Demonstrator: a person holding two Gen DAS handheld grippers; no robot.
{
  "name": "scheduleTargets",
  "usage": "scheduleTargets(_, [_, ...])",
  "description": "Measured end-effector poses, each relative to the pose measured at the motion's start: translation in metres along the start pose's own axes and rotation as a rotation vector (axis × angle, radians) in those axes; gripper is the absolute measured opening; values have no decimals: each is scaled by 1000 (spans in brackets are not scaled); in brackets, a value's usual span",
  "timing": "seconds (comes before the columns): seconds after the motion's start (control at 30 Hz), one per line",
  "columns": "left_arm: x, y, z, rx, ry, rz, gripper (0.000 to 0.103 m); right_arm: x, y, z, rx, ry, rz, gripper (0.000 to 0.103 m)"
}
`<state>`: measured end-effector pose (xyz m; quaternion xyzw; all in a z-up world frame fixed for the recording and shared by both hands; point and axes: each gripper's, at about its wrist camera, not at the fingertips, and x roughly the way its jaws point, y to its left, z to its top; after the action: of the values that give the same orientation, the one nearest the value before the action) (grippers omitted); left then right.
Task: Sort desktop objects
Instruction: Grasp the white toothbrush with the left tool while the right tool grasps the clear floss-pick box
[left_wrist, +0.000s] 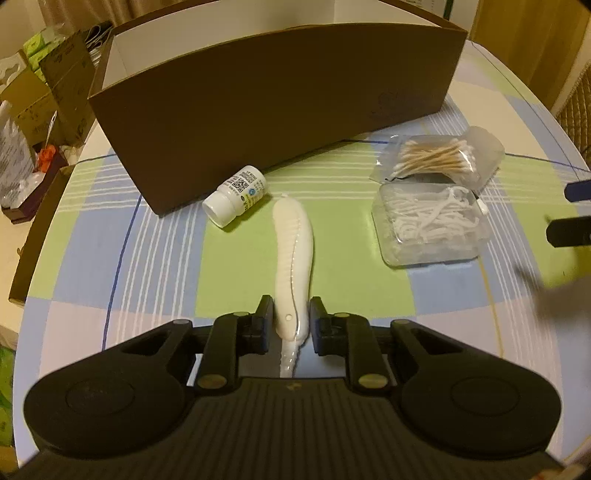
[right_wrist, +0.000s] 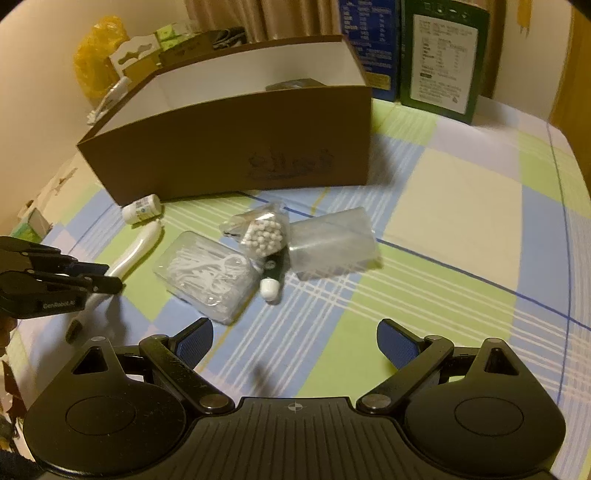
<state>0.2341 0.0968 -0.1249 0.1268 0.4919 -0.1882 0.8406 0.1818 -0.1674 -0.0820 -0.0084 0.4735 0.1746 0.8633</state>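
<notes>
The left gripper (left_wrist: 291, 321) is pinched on the narrow handle end of a white comb-like tool (left_wrist: 293, 254), its pads pressing the handle from both sides. The tool lies along the checked surface (left_wrist: 122, 258), its broad ribbed end pointing toward the brown cardboard box (left_wrist: 273, 107). Just in front of the box's near wall, beside the tool's far tip, a small white pill bottle (left_wrist: 236, 195) lies on its side. Farther along that wall, near the box's other corner, sit a clear case of white floss picks (left_wrist: 428, 229) and, between it and the box, a clear pack of cotton swabs (left_wrist: 432, 157). The right gripper (right_wrist: 295, 345) hangs with its blue-padded fingers spread wide and nothing between them, over the surface on the near side of the floss case, well apart from the box.
</notes>
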Motion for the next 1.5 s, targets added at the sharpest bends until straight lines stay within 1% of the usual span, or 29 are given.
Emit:
scheduleTargets(0.13, [-9, 1, -8, -4, -14, 6, 16, 0, 11, 2, -59, -26, 52, 93])
scheduleTargets(0.2, [-17, 4, -12, -4, -23, 15, 16, 0, 19, 5, -107, -45, 83, 91])
scheduleTargets(0.23, [-22, 6, -13, -11, -27, 22, 16, 1, 23, 7, -136, -53, 102, 85])
scheduleTargets(0.27, [-26, 9, -16, -22, -30, 26, 16, 2, 27, 8, -159, -57, 116, 82])
scheduleTargets(0.3, [-29, 12, -18, -32, -31, 28, 16, 4, 32, 10, -187, -59, 133, 81])
scheduleTargets(0.4, [-38, 22, -24, -61, -33, 48, 16, 13, 44, 16, -288, -74, 180, 74])
scheduleTargets(0.47, [-42, 29, -28, -78, -31, 63, 16, 22, 52, 21, -353, -66, 201, 69])
scheduleTargets(0.6, [-46, 41, -33, -120, -31, 83, 16, 37, 62, 31, -444, -63, 235, 68])
scheduleTargets(0.7, [-47, 48, -36, -145, -29, 98, 16, 52, 68, 41, -511, -38, 254, 68])
scheduleTargets(0.8, [-47, 54, -39, -163, -25, 105, 16, 71, 75, 47, -585, 4, 257, 68])
scheduleTargets(0.93, [-48, 57, -40, -177, -24, 116, 16, 90, 78, 46, -649, 50, 265, 68])
scheduleTargets(1.03, [-48, 57, -41, -179, -25, 116, 16, 101, 83, 43, -675, 84, 240, 68])
scheduleTargets(1.1, [-48, 58, -42, -183, -25, 118, 16, 103, 85, 40, -681, 103, 219, 60])
scheduleTargets(1.13, [-48, 58, -42, -185, -25, 117, 16, 103, 86, 39, -674, 114, 205, 57])
scheduleTargets(1.23, [-48, 59, -43, -193, -23, 117, 16, 102, 85, 39, -564, 132, 173, 55])
scheduleTargets(1.33, [-46, 61, -44, -211, -16, 114, 16, 100, 85, 36, -410, 159, 123, 55])
scheduleTargets(1.4, [-45, 63, -43, -227, -13, 108, 16, 95, 88, 32, -360, 162, 107, 55])
scheduleTargets(1.5, [-43, 63, -42, -237, -12, 105, 16, 93, 92, 23, -336, 161, 101, 55])
